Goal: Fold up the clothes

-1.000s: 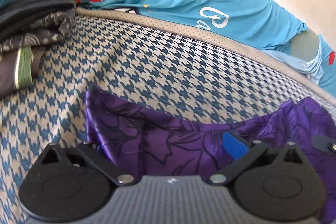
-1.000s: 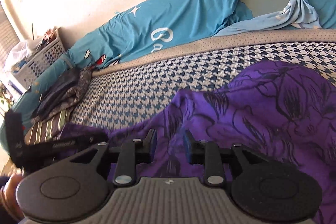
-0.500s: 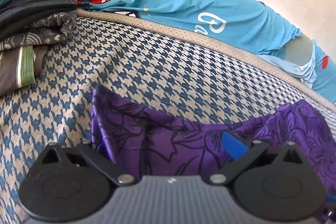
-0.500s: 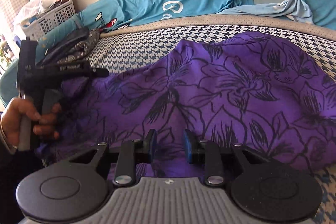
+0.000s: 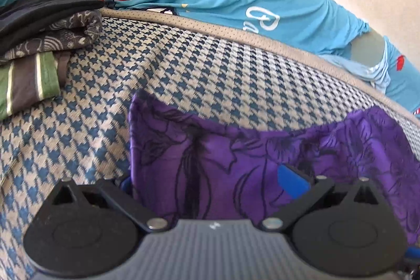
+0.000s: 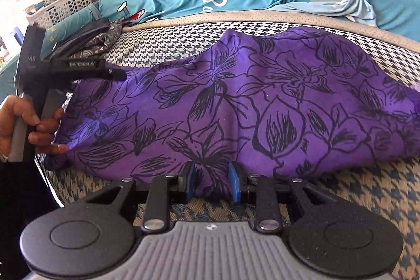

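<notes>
Here, the purple floral-print garment (image 6: 262,101) lies stretched across the houndstooth-covered bed (image 5: 78,127), its long axis running left to right between my two hands. My left gripper (image 5: 210,180) sits at its left end, jaws spread wide with cloth between them, not clamped. My right gripper (image 6: 211,180) meets the near edge around the middle, jaws partly open, straddling a tuck of fabric.
</notes>
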Tool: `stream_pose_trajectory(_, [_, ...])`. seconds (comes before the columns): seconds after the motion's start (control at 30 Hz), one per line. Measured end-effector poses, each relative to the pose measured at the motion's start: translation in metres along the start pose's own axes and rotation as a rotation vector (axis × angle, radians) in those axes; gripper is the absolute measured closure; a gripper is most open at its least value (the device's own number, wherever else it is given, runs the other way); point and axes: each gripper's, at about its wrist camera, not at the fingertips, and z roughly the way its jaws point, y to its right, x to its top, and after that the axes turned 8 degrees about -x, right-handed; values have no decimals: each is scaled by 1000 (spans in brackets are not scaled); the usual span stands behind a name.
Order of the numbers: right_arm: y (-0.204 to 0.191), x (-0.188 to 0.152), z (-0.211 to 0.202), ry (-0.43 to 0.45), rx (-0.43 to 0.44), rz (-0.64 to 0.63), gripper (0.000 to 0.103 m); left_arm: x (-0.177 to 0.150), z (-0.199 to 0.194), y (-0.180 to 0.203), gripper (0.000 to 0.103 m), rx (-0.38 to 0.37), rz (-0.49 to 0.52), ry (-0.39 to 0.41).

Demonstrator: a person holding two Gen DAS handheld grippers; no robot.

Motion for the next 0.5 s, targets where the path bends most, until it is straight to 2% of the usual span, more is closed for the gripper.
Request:
stream_pose_trajectory(0.1, [-1, 0, -5, 23, 18, 36, 74, -3, -6, -2, 0, 21, -7, 0])
stream_pose_trajectory(0.17, [-3, 0, -7, 42, 35, 57, 74, -3, -9, -9, 0, 26, -60, -3])
stream_pose_trajectory(0.3, [-14, -1, -8, 71, 67, 66, 74, 0, -20, -29, 0, -24, -210, 33])
stream_pose_trajectory(0.5, [-42, -4, -1, 88, 131, 14, 74, 3, -24, -35, 0, 46, -215, 70])
